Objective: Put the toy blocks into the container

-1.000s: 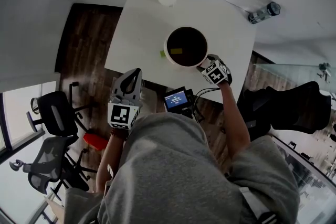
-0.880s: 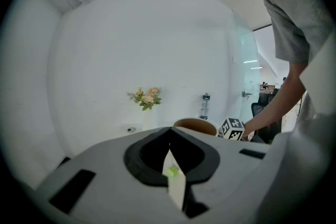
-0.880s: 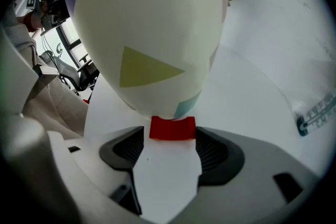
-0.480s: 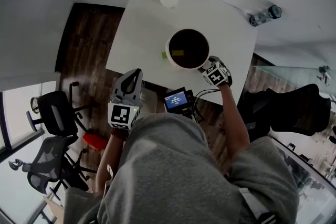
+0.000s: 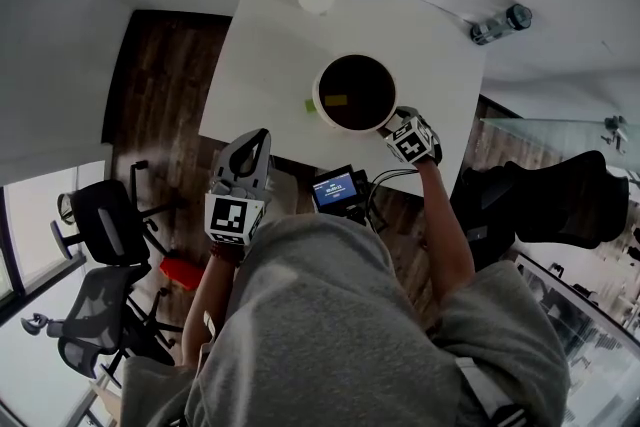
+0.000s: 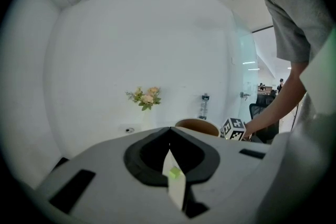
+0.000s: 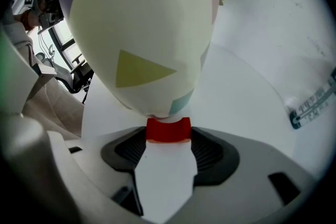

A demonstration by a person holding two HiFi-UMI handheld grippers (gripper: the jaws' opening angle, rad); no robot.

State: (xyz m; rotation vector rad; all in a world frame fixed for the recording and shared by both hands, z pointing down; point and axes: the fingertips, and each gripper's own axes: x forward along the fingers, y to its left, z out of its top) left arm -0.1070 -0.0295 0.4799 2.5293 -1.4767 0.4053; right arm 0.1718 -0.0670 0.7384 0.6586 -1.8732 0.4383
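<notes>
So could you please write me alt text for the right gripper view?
The right gripper is closing its jaws around a red block on the white table, right at the foot of a cream container with coloured shapes on its side.

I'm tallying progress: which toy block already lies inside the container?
The yellow block, on the container's dark floor. The green block sits on the table outside its rim; the red block is between the right gripper's closing jaws.
</notes>
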